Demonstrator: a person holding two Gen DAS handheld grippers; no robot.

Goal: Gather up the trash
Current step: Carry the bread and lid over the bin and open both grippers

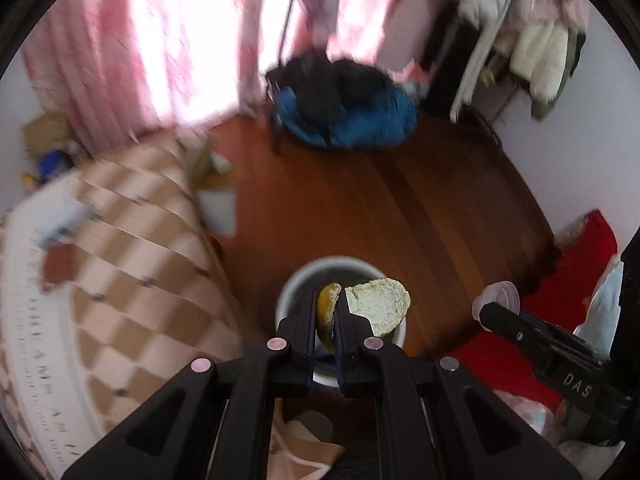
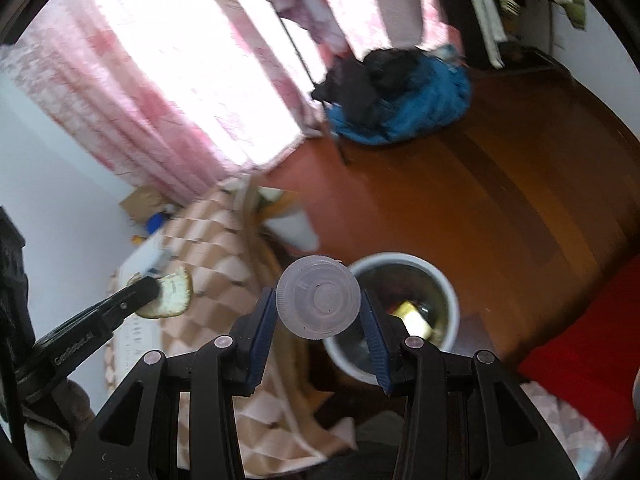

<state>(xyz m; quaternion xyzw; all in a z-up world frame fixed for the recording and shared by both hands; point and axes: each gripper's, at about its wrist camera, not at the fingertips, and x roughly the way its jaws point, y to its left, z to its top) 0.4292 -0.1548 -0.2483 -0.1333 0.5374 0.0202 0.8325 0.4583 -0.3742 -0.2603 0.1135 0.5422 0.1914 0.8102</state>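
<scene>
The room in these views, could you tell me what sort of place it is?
Probably a bedroom: a bed under a brown-and-cream checked quilt, pink curtains over a bright window, and pale coats on a rack above the wooden floor.

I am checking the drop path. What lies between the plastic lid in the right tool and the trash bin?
Nothing: in the right wrist view the plastic lid overlaps the trash bin rim directly.

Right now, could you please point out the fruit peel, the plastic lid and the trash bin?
fruit peel [image 1: 380, 304], left wrist view, on its pale inner side.
plastic lid [image 2: 319, 302], right wrist view, on the centre of its disc.
trash bin [image 2: 450, 292], right wrist view, on its pale rim.
</scene>
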